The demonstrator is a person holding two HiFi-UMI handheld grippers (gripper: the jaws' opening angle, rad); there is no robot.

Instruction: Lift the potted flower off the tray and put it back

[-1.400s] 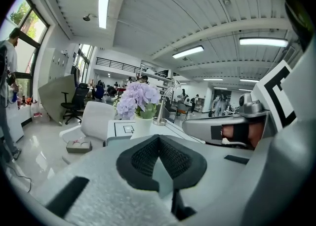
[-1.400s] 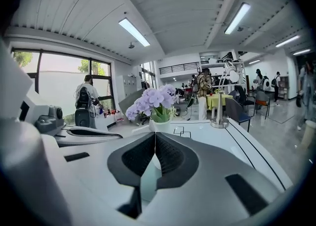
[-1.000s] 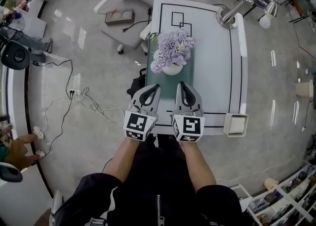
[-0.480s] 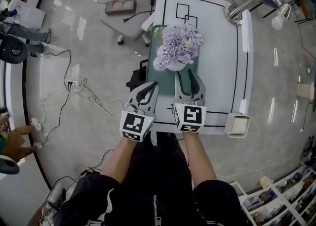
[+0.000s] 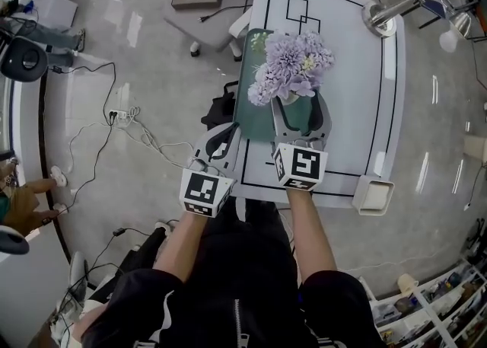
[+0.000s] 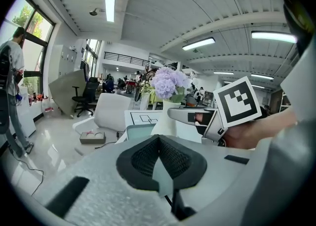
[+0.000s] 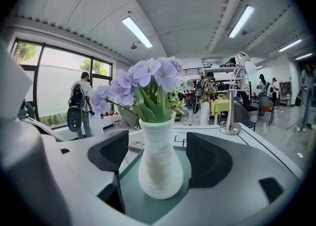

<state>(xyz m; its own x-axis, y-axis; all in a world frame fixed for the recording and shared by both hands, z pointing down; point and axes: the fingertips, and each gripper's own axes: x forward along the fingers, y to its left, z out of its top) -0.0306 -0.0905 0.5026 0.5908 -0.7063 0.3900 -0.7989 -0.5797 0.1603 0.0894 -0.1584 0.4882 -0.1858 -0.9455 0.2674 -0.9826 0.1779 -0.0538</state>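
— Standing straight, is the potted flower (image 7: 159,168)?
— Yes, upright on the green tray (image 5: 250,114), blooms up. It sits between the right gripper's (image 5: 299,104) opening jaws, pads clear of it. The left gripper (image 5: 226,135), jaws together, hangs beside the tray's near corner.

Right gripper (image 7: 159,155): jaws opening, one each side of the potted flower (image 7: 159,168), not touching.
Potted flower: white ribbed vase, upright on teal tray (image 7: 148,209).
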